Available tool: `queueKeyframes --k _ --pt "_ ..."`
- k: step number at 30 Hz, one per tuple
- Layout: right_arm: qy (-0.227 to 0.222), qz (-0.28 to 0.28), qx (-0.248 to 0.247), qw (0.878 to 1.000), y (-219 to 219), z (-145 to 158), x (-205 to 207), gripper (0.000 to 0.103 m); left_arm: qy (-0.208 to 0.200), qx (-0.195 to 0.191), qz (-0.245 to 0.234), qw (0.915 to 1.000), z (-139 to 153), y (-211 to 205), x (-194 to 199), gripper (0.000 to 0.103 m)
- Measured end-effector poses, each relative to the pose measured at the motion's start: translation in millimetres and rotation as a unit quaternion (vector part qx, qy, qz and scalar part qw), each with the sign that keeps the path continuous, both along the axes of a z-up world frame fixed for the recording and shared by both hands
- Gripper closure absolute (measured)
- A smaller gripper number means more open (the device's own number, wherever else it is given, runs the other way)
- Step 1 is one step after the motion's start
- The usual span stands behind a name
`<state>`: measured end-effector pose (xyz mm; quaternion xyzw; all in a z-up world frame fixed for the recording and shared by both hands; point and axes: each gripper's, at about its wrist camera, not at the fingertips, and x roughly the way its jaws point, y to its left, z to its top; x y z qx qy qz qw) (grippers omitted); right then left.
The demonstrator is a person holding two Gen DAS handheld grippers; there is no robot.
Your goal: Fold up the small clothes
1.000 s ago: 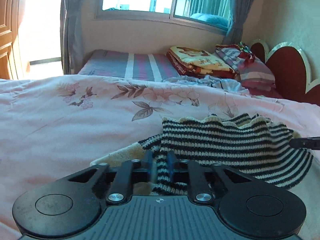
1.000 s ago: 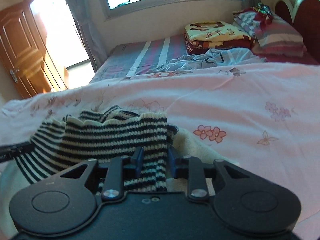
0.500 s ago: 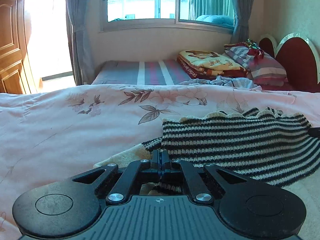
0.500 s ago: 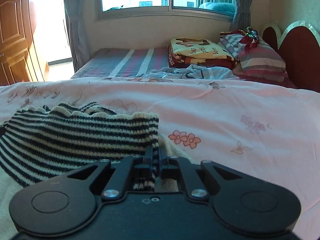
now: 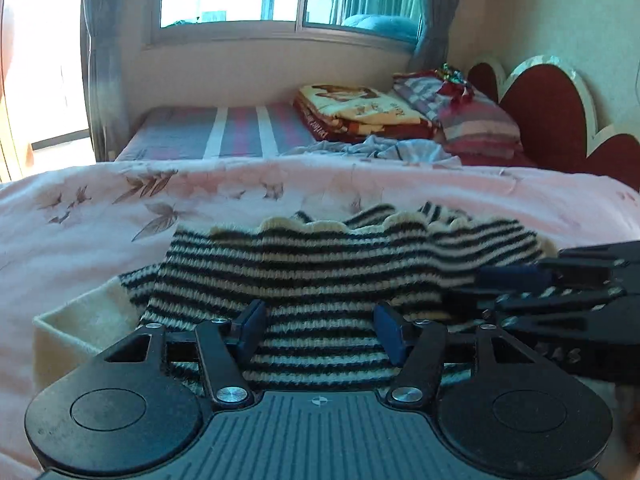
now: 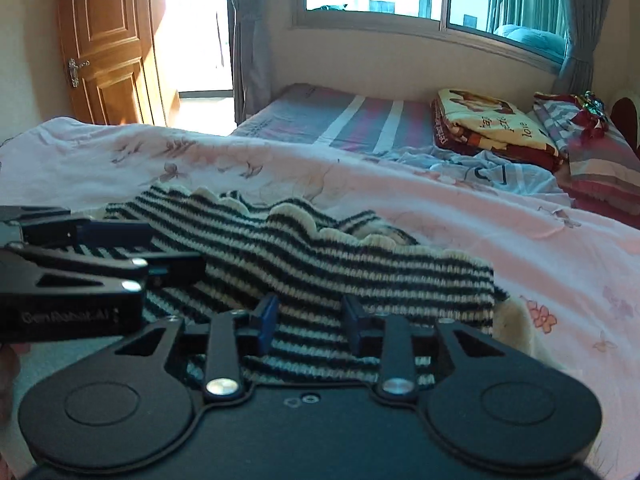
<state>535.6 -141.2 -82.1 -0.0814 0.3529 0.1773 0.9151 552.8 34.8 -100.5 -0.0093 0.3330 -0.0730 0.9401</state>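
Note:
A small black-and-cream striped knit garment lies bunched on the pink floral quilt, with a plain cream part showing beneath it. My left gripper hovers over its near edge. The jaws are opening, and the knit lies between them without the pads pressing on it. My right gripper is also opening over the near edge, with a narrower gap and the knit loose between its pads. The two grippers are close side by side: the right gripper shows at the left view's right edge, the left gripper at the right view's left edge.
At the back of the bed are a folded yellow-and-red blanket, stacked pillows, a crumpled pale blue cloth and a red headboard. A wooden door stands at the far left, and a window is behind the bed.
Both grippers were shut on the garment's near edge; now their jaws stand apart and the knit is let go. The grippers have moved towards each other, and the garment is more bunched.

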Motion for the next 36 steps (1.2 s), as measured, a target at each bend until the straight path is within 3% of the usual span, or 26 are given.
queueKeyframes --k 1,4,7,8,9,12,16,19,23,26,30,32,36 --pt "0.000 -0.002 -0.002 1.000 -4.8 0.3 -1.6 0.070 -0.001 -0.001 -0.002 1.0000 1.1 3.2 -2.2 0.042" --pt "-0.008 -0.038 -0.026 0.999 -29.7 0.0 -7.2 0.064 -0.011 0.050 0.013 0.9986 3.5 16.0 -13.8 0.020" --pt "-0.015 -0.073 -0.027 0.997 -66.6 -0.8 -13.2 0.066 -0.006 0.046 0.039 0.9982 1.3 48.1 -23.9 0.020" --pt "-0.017 -0.070 -0.014 0.997 -73.2 -0.1 -16.4 0.066 0.001 0.028 0.046 0.9986 1.0 57.9 -23.0 0.020" --pt "-0.015 -0.079 -0.017 0.997 -74.3 1.3 -18.0 0.064 0.004 0.012 0.051 0.9986 1.5 63.7 -21.4 0.020" --pt "-0.034 -0.097 0.007 0.995 -67.9 16.3 -32.1 0.065 -0.016 0.020 0.066 0.9975 13.6 58.6 -28.4 0.020" --pt "-0.047 -0.040 0.045 0.997 -42.4 27.2 -62.3 0.066 -0.047 -0.009 0.032 0.9983 27.8 35.1 -51.7 0.020" --pt "-0.026 0.006 0.033 0.999 -17.4 16.3 -75.3 0.066 -0.041 0.002 0.000 0.9992 20.7 7.9 -57.8 0.020" --pt "-0.017 0.012 0.007 1.000 -6.8 4.2 -85.2 0.065 -0.021 0.016 -0.011 0.9996 1.6 -3.1 -65.8 0.019" --pt "-0.027 -0.008 -0.023 0.999 -21.8 8.5 -89.3 0.064 -0.027 0.018 0.008 0.9994 2.5 14.2 -77.7 0.020" --pt "-0.011 -0.085 -0.012 0.996 -73.0 6.8 -86.5 0.064 -0.029 0.025 0.043 0.9984 -0.6 48.4 -89.8 0.020" --pt "-0.001 -0.093 0.016 0.996 -84.4 9.7 -87.4 0.065 -0.026 0.026 0.050 0.9981 3.4 51.3 -91.7 0.020" --pt "-0.036 -0.073 0.042 0.996 -65.2 29.5 -113.5 0.065 -0.043 0.003 0.061 0.9972 21.2 42.4 -107.0 0.020"
